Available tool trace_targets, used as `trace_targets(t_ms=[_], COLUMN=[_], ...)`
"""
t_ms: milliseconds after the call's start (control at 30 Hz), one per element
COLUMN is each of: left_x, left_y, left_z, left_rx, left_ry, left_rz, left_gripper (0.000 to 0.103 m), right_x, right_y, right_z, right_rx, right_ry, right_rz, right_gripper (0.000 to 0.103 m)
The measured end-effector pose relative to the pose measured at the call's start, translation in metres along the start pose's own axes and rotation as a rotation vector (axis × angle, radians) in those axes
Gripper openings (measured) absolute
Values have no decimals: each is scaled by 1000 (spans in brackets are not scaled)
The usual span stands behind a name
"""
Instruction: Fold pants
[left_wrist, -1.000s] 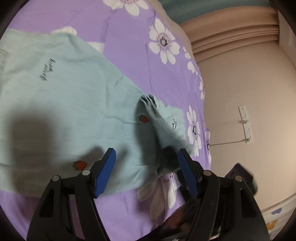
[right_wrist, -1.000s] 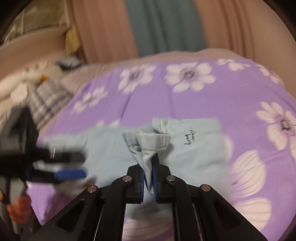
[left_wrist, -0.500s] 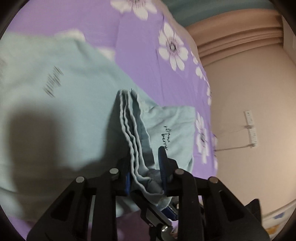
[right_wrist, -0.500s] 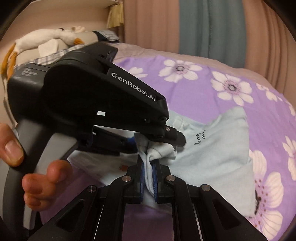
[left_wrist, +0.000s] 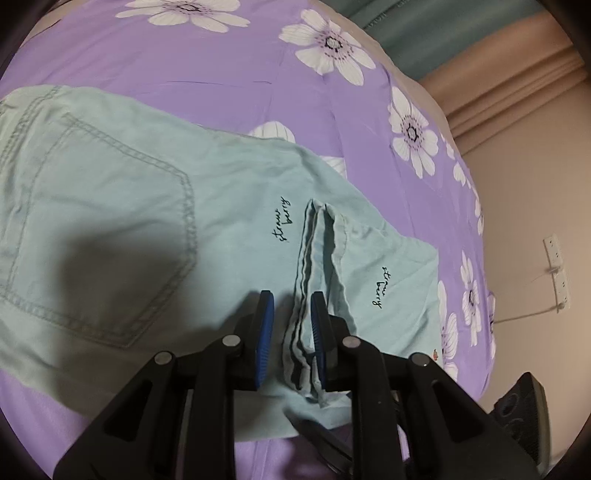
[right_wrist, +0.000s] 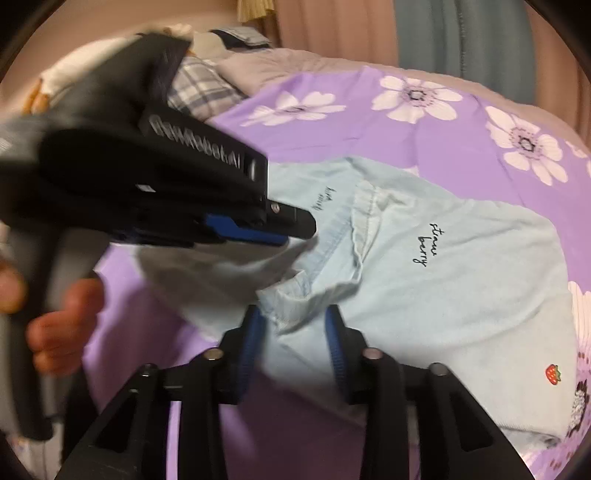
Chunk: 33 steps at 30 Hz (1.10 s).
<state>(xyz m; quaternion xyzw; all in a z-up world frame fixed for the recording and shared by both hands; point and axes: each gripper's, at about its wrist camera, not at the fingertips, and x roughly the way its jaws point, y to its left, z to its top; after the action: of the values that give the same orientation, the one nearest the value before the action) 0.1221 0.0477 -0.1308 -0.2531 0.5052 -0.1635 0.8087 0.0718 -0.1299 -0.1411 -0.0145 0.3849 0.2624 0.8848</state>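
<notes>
**Both grippers let go of the folded cuffs**

We see the pale green pants (left_wrist: 122, 206) lying flat on the purple flowered bedspread (left_wrist: 229, 66), folded over so the stacked leg hems (left_wrist: 317, 258) rest on the seat, just beside the stitched back pocket (left_wrist: 99, 236). Bare bedspread lies beyond the far edge of the pants, running up to the bed's rounded edge near the beige wall (left_wrist: 524, 192). On the near side only a narrow strip of bedspread shows.

Our left gripper (left_wrist: 291, 332) hangs low over the hems with its jaws parted; the bunched cuff edges sit between the blue pads, against the right-hand pad, with a gap to the other. Our right gripper (right_wrist: 295, 343) also stands with fingers apart, a rumpled fold of fabric lying between them.

In the right wrist view the left gripper's black body (right_wrist: 155, 192), blurred, crosses over the pants close in front, and the hand (right_wrist: 59, 325) holding it sits at the left. A plaid pillow (right_wrist: 199, 88) lies past the head of the bedspread, well clear of the pants. A power strip (left_wrist: 554, 266) hangs on the wall.

Half a second ago both grippers were clamped on the hems; now both have released, and the cloth has settled onto the pants.
</notes>
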Motion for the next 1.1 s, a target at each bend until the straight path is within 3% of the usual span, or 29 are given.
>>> trace_targets(t_ms=[100, 167, 233, 300, 367, 400, 500, 533, 600, 700, 800, 900, 1033, 1100], left_x=[-13, -17, -15, -5, 9, 16, 31, 32, 25, 16, 12, 11, 11, 11], left_y=[-13, -25, -46, -65, -80, -84, -80, -72, -52, -37, -39, -34, -33, -34], left_z=[-2, -3, -7, -15, -27, -33, -43, -45, -47, -47, -50, -49, -49, -51], left_rx=[32, 71, 130, 182, 233, 255, 279, 288, 259, 218, 236, 206, 170, 179], left_ry=[-24, -29, -13, 21, 57, 64, 28, -5, -40, -53, -75, -64, -48, -49], left_rz=[-33, -50, -82, -100, -81, -50, 96, 199, 239, 205, 224, 195, 158, 156], left_gripper=[18, 18, 18, 18, 18, 18, 17, 14, 1, 2, 2, 2, 3, 3], right_x=[-25, -48, -64, -70, -69, -67, -56, -52, -50, -58, -50, -29, 8, 23], right_y=[-12, -32, -53, -74, -96, -102, -120, -120, -117, -98, -82, -64, -44, -40], right_z=[1, 2, 1, -1, -5, -8, -16, -22, -21, -18, -7, 9, 29, 33], right_rx=[59, 124, 181, 228, 296, 318, 360, 371, 374, 317, 252, 201, 106, 98], right_ry=[-30, -80, -118, -110, -72, -62, -10, 6, 20, 2, -6, 16, 83, 117], right_rz=[127, 146, 107, -2, -75, -81, -132, -130, -129, -116, -58, 25, 46, 49], right_gripper=[42, 42, 42, 40, 32, 26, 23, 22, 22, 22, 22, 21, 8, 6])
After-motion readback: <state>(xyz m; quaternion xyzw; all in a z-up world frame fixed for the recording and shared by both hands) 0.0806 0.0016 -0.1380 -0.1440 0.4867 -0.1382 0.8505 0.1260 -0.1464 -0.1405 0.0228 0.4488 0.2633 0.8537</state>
